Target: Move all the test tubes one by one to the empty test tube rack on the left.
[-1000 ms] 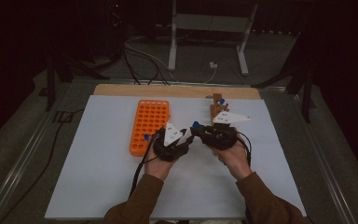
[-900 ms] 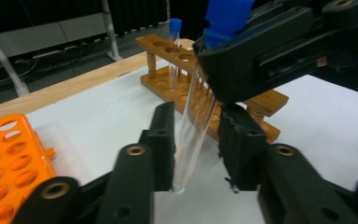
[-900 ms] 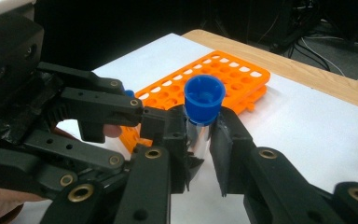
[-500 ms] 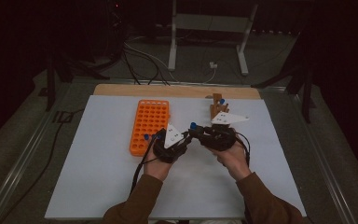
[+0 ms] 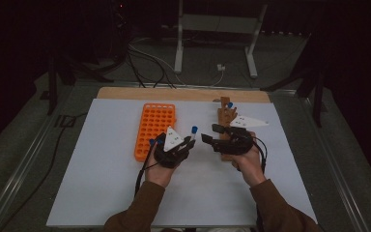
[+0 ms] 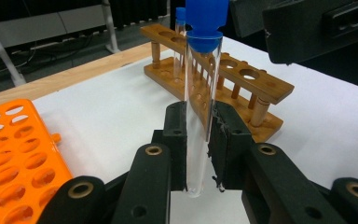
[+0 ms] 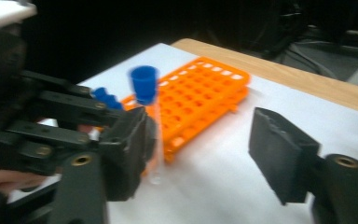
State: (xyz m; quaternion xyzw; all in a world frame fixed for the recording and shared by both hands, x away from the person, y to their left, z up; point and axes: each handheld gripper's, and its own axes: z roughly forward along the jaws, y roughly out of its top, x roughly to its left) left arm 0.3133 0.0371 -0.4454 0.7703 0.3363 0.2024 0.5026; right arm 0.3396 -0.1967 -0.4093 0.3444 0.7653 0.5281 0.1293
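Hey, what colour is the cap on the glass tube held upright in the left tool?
Blue. The cap shows best in the left gripper view.

- No text, label, brand, number or sign is legible on any surface in the high view or in either gripper view.

The white table (image 5: 101, 193) stood in a dim, dark-walled room. Beyond its wooden far edge (image 5: 183, 93), a grey metal stand (image 5: 217, 29) rose from the grey floor (image 5: 140, 63), cables (image 5: 149, 53) trailing beside it.
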